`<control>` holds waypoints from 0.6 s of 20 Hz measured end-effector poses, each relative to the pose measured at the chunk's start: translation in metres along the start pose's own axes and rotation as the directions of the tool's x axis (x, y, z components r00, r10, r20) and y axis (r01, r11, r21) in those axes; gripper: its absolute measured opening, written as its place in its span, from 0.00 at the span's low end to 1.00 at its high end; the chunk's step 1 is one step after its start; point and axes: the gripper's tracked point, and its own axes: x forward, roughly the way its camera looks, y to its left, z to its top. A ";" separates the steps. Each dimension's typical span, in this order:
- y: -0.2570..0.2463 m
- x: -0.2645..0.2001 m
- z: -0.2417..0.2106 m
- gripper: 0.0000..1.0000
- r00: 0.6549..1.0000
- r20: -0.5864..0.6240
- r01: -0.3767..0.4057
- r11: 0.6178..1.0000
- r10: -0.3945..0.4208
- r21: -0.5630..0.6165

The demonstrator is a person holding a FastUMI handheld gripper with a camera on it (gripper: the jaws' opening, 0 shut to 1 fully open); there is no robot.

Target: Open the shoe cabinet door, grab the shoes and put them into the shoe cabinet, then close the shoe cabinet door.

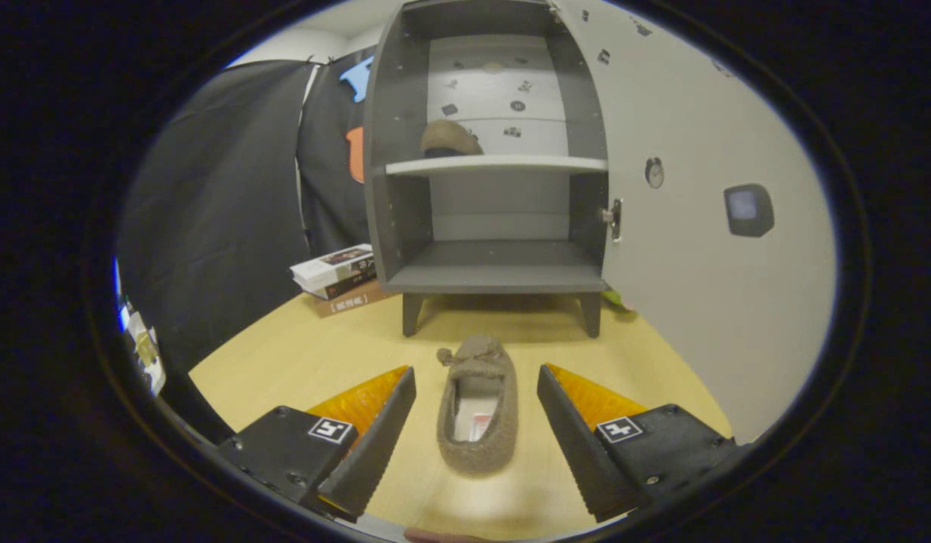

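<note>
From the gripper view, the claw is hovering low over the worktop with its fingers spread wide, pinching nothing. A brown slipper is lying flat on the wood between the fingers, toe pointing away toward the cabinet, with a clear gap on each side so neither finger is touching it. Bare worktop is stretching ahead of the slipper up to the cabinet's legs.

The shoe cabinet is standing straight ahead, beyond the fingers, on short legs. Its door is swinging fully open on the right, and the opening is facing the claw. A second slipper is sitting on the upper shelf, toward its left side. The lower shelf is lying open with room across its whole width.

A stack of books is resting on the worktop just left of the cabinet, well apart from the slipper.
</note>
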 end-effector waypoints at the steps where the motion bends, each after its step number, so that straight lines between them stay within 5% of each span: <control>1: 0.004 0.008 -0.004 1.00 1.000 -0.006 -0.012 1.000 0.012 0.005; 4: 0.018 0.032 -0.015 0.94 0.997 -0.039 -0.061 0.998 0.062 0.005; 8: 0.017 0.076 -0.035 0.78 0.990 -0.140 -0.015 1.000 0.018 0.022; 10: 0.019 0.102 -0.050 0.64 0.979 -0.203 0.008 1.000 -0.002 0.029; 12: 0.014 0.120 -0.059 0.41 0.971 -0.236 0.034 0.999 -0.033 0.001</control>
